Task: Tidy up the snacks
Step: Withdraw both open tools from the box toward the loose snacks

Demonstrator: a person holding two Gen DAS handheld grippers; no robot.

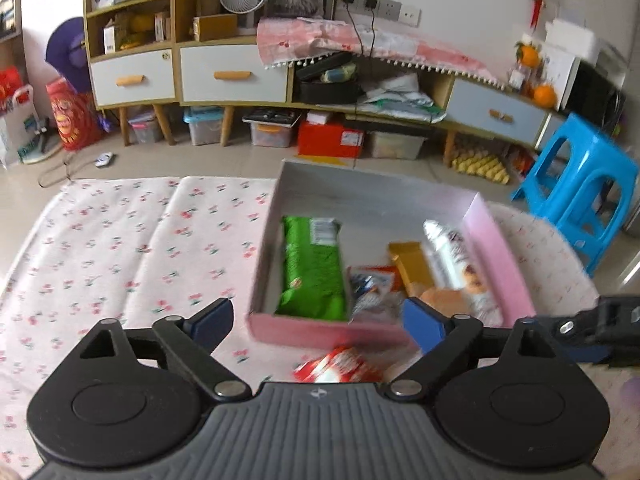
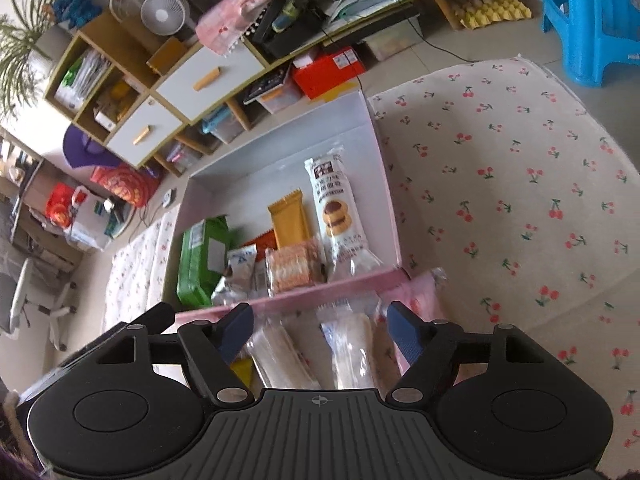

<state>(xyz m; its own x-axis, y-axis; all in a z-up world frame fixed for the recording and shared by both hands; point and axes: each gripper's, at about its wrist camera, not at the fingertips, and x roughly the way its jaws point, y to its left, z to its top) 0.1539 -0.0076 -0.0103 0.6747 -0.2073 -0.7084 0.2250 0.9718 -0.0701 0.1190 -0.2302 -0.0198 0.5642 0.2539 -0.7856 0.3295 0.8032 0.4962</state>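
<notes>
Right wrist view: my right gripper (image 2: 320, 330) gapes empty over clear-wrapped snack packs (image 2: 348, 350) outside the pink box (image 2: 394, 216) at 12 o'clock, my left gripper (image 1: 318, 320) equally wide, and slippery wrappers could squirt free when pinched.

A pink box (image 2: 348, 280) with a pale grey inside is showing a green packet (image 2: 200, 256), a golden-yellow wrapper (image 2: 289, 220) and a white packet (image 2: 336, 204) printed with brown cakes, while the cream cloth (image 2: 500, 184) is carrying red cherries, beside a bright blue stool (image 1: 580, 200).
</notes>
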